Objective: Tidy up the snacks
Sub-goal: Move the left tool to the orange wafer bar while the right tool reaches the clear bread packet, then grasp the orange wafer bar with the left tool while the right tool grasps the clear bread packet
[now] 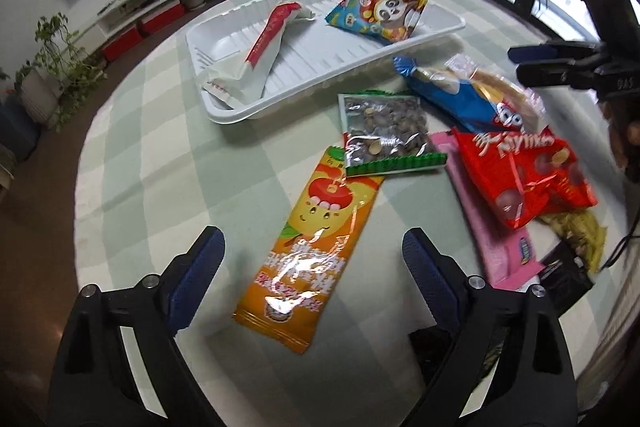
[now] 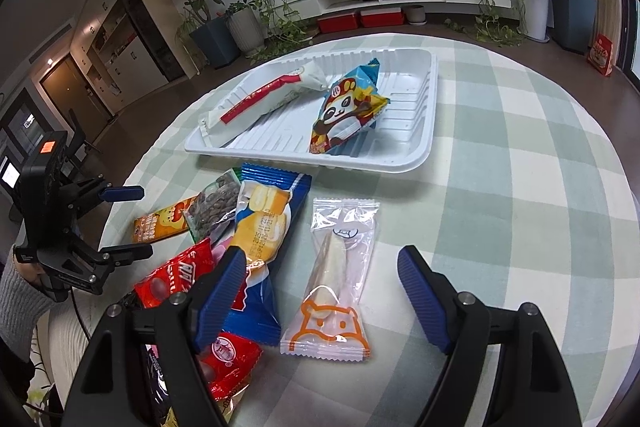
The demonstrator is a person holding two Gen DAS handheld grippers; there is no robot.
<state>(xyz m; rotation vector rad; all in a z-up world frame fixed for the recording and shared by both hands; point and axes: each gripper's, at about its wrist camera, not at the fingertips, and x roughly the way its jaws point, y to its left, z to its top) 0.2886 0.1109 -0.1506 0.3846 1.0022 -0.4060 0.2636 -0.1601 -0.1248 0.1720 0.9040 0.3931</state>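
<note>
Snacks lie in two groups on the checked tablecloth (image 2: 500, 155): a white-and-red packet (image 1: 256, 55) and a panda-printed bag (image 1: 380, 13) already sit in the white plastic tray (image 1: 332, 75), while the rest wait loose just in front of it. We hold the left gripper (image 1: 312, 255) released, its blue pads apart over the long orange fruit-snack packet (image 1: 308, 251), touching nothing. Our right gripper (image 2: 322, 283) also stands spread and empty, straddling the clear pouch with an orange hamster outline (image 2: 336, 287). We judge these packets light, crinkly and slick; the glossy film may slide, so we would pinch each across its narrow middle. Legible writing is scarce: the orange packet's script glares out, and the red bag's (image 1: 524, 167) lettering is blurred.
</note>
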